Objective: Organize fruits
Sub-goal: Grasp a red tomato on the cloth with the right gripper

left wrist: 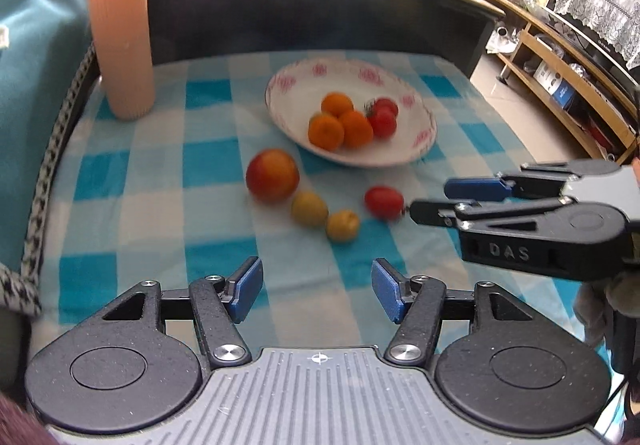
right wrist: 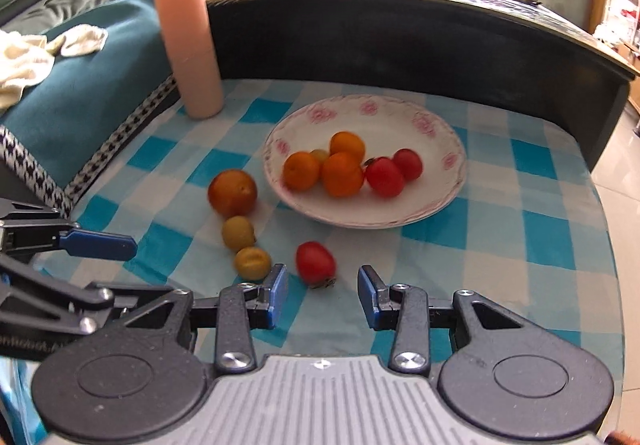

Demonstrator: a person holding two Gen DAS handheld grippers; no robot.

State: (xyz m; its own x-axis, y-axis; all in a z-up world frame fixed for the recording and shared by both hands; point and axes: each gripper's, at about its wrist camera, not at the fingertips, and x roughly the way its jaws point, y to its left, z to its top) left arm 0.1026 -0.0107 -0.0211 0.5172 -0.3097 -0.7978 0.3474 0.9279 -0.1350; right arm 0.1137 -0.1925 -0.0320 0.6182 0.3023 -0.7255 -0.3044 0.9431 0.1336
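Observation:
A white plate with pink flowers (left wrist: 300, 93) (right wrist: 404, 125) holds three oranges (left wrist: 340, 125) (right wrist: 340, 173) and two red tomatoes (left wrist: 382, 119) (right wrist: 386, 177). On the blue checked cloth in front of it lie a big red-yellow fruit (left wrist: 272, 175) (right wrist: 233, 193), two small yellow fruits (left wrist: 309, 208) (right wrist: 252, 263) and a loose red tomato (left wrist: 384, 201) (right wrist: 315, 263). My right gripper (right wrist: 323, 293) (left wrist: 434, 199) is open, its fingertips just short of that tomato. My left gripper (left wrist: 318, 285) (right wrist: 112, 271) is open and empty, nearer than the yellow fruits.
A tall pink ribbed cylinder (left wrist: 120, 33) (right wrist: 190, 49) stands at the cloth's back left corner. A dark raised counter wall (left wrist: 320, 17) backs the cloth, with more fruit on top. Teal cushions (right wrist: 100, 77) lie left; the floor and wooden shelves (left wrist: 560, 77) are right.

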